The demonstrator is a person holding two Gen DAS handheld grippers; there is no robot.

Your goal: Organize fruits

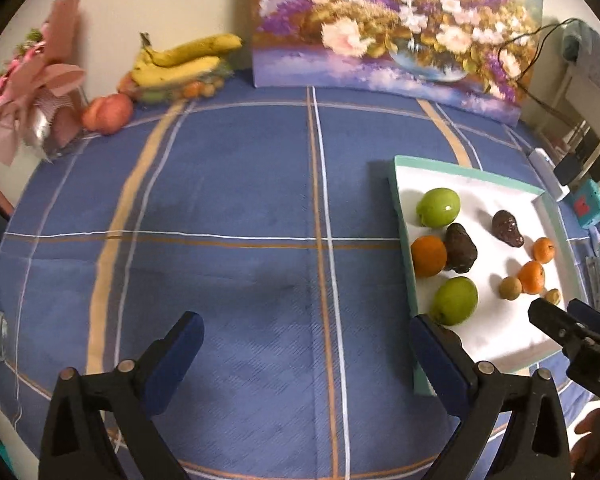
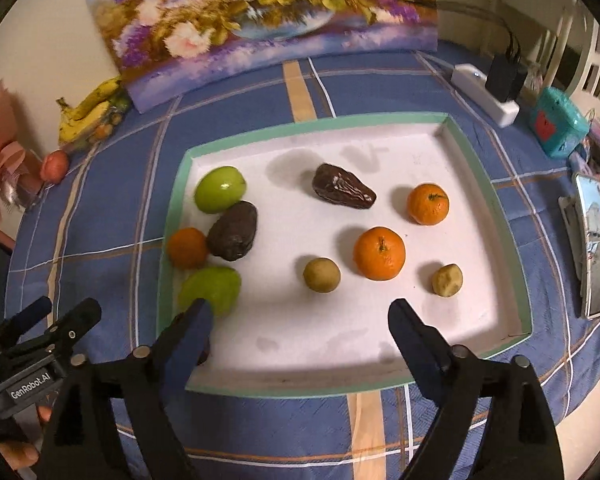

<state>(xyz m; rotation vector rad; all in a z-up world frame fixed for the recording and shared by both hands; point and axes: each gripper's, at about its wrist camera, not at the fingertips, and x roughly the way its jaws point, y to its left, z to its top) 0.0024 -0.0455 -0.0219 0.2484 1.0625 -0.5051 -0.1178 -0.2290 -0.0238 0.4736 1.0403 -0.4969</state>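
Note:
A white tray with a green rim [image 2: 308,126] [image 1: 404,200] holds several fruits: two green apples [image 2: 219,189] [image 2: 211,289], three oranges [image 2: 379,253] [image 2: 428,203] [image 2: 187,247], two dark brown fruits [image 2: 342,191] [image 2: 233,231] and two small tan ones [image 2: 321,274] [image 2: 447,279]. My right gripper [image 2: 297,312] is open and empty, low over the tray's near side, its left finger by the near apple. My left gripper [image 1: 306,332] is open and empty over the blue cloth, left of the tray, and also shows in the right wrist view [image 2: 65,312].
A flower painting [image 1: 392,20] leans on the back wall. Bananas [image 1: 183,60] and a peach [image 1: 107,114] lie at the back left beside a pink bouquet [image 1: 39,88]. A power strip [image 2: 484,94], teal box [image 2: 556,124] and phone [image 2: 594,244] lie at the right.

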